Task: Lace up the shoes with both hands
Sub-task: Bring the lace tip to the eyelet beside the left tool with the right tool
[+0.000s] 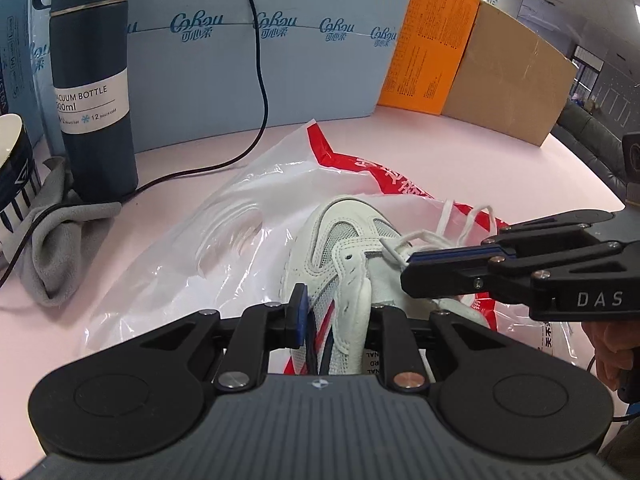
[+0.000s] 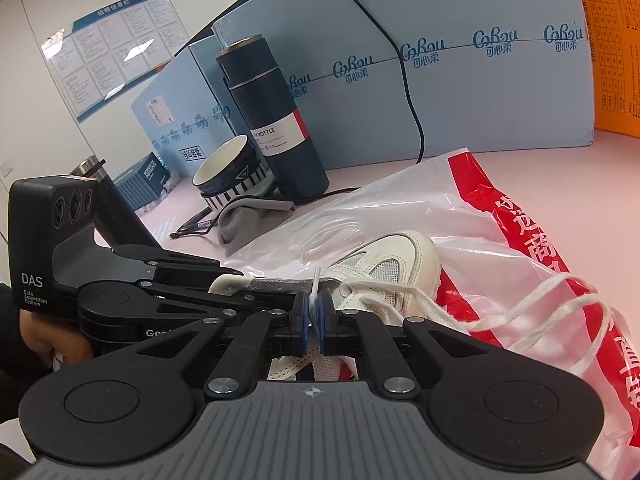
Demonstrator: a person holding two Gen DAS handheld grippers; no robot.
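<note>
the white shoe (image 1: 352, 248) lies on a red-and-white plastic bag (image 1: 192, 240) on the pink table (image 1: 460, 152), toe pointing away. the left gripper (image 1: 336, 312) is clamped on the shoe's side wall near the eyelets, steadying it. the right gripper (image 2: 316, 320) is pinched shut on the tip of the white lace (image 2: 520, 304), which trails loose over the bag. only the lowest eyelets near the toe look threaded, so most of the lacing seems left to do. readable writing: "das" on both grippers, "vacuum bottle" on the dark flask (image 1: 96, 92), "cokou"-like lettering on the blue boxes (image 1: 320, 60).
</note>
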